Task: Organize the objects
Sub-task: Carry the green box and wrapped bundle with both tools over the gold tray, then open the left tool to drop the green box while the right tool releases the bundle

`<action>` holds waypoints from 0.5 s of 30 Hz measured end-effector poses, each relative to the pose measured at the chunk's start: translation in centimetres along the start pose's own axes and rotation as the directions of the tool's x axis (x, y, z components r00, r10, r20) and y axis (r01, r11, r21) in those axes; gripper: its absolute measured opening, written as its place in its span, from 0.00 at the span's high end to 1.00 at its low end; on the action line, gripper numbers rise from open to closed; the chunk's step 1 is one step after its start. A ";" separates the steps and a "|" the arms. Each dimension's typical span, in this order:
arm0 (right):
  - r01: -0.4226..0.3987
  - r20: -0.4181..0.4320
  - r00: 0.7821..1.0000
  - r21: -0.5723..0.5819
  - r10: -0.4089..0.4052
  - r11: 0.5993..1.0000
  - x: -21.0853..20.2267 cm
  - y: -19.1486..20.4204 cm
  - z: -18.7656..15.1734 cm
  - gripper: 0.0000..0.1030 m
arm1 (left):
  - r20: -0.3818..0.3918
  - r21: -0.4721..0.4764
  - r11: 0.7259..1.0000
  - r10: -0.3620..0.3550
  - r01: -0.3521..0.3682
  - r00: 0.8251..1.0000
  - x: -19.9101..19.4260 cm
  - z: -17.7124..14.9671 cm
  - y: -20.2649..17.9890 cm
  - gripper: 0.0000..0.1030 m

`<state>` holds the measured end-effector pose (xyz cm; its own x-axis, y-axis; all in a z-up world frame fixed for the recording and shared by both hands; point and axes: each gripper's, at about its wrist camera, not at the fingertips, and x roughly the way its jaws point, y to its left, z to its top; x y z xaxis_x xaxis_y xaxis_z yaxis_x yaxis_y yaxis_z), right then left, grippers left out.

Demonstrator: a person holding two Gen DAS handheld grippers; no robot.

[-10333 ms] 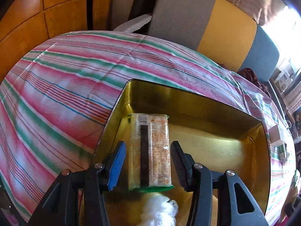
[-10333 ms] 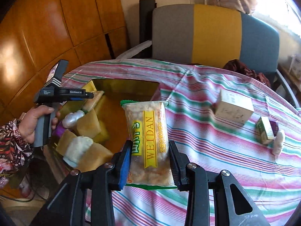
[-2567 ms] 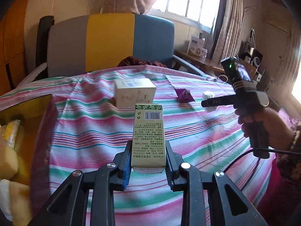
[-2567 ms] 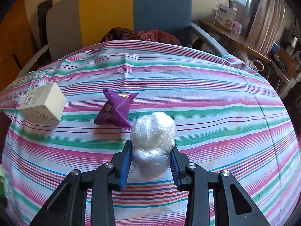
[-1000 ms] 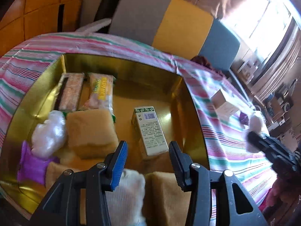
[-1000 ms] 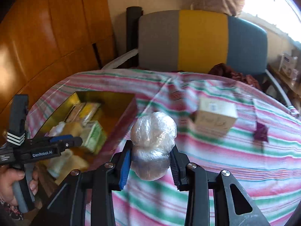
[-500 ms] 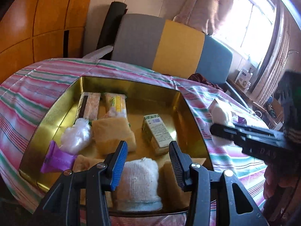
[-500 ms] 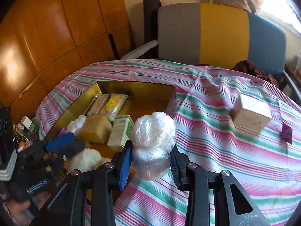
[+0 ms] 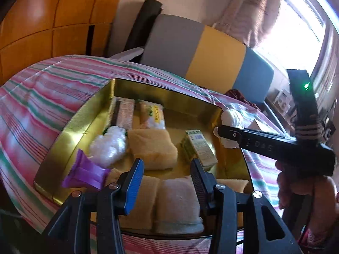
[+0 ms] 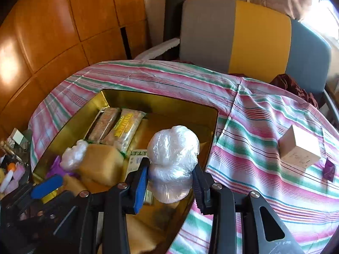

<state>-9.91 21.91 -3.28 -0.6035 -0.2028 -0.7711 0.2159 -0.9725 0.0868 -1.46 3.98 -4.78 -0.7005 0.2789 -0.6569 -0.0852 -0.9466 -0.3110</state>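
1. Left wrist view: gold tray (image 9: 99,101) on the striped tablecloth (image 9: 42,97), already well filled. Far end holds two snack packets (image 9: 137,114) side by side; nearer lie a clear-wrapped bundle (image 9: 108,146), a purple wrapper (image 9: 84,172), a yellow sponge block (image 9: 152,148) and a green carton (image 9: 200,148), with a white towel roll (image 9: 178,203) and more yellow blocks along the near wall.
2. Same view: left gripper (image 9: 167,180) spread, nothing between its jaws, hovering over the tray's near end. Judged finished with its last delivery and free for another pick.
3. Same view, right side: right gripper (image 9: 227,132) reaching in over the tray's right rim, pinching a white plastic-wrapped ball (image 9: 232,118), held by a hand (image 9: 305,188).
4. Right wrist view: right gripper (image 10: 169,180) pressed onto the plastic-wrapped ball, ball squeezed between both pads and held above the tray's right part, over the green carton (image 10: 137,158). Not yet set down.
5. Same view, right of the tray: cream box (image 10: 299,150) and a small purple packet (image 10: 329,169) on the cloth, well apart from the tray. Judged the only loose items left to collect.
6. Overall estimate: most of the sorting done; release of the ball into the bare gold floor near the tray's right wall pending, then two pick-ups remaining.
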 end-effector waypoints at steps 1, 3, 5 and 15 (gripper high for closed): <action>0.006 -0.003 1.000 0.003 -0.006 1.000 0.4 0.0 0.2 0.62 | -0.004 -0.009 1.000 0.002 -0.002 1.000 0.0 0.0 0.1 0.55; 0.013 -0.010 1.000 0.002 -0.013 1.000 1.3 0.1 0.7 0.62 | -0.009 -0.023 1.000 0.002 -0.002 1.000 0.1 0.1 0.5 0.55; 0.023 -0.015 1.000 0.003 -0.023 1.000 1.9 0.1 1.0 0.61 | -0.017 -0.023 1.000 0.004 -0.004 1.000 0.3 0.1 0.5 0.55; 0.014 0.008 1.000 0.044 -0.014 0.999 1.1 -0.5 0.7 0.53 | -0.031 -0.010 1.000 -0.007 0.007 0.999 0.3 -0.5 -0.1 0.55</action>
<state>-11.22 22.06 -3.71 -0.6125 -0.1898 -0.7674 0.1734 -0.9794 0.1038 -1.34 4.24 -5.31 -0.6773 0.2905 -0.6759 -0.0828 -0.9430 -0.3223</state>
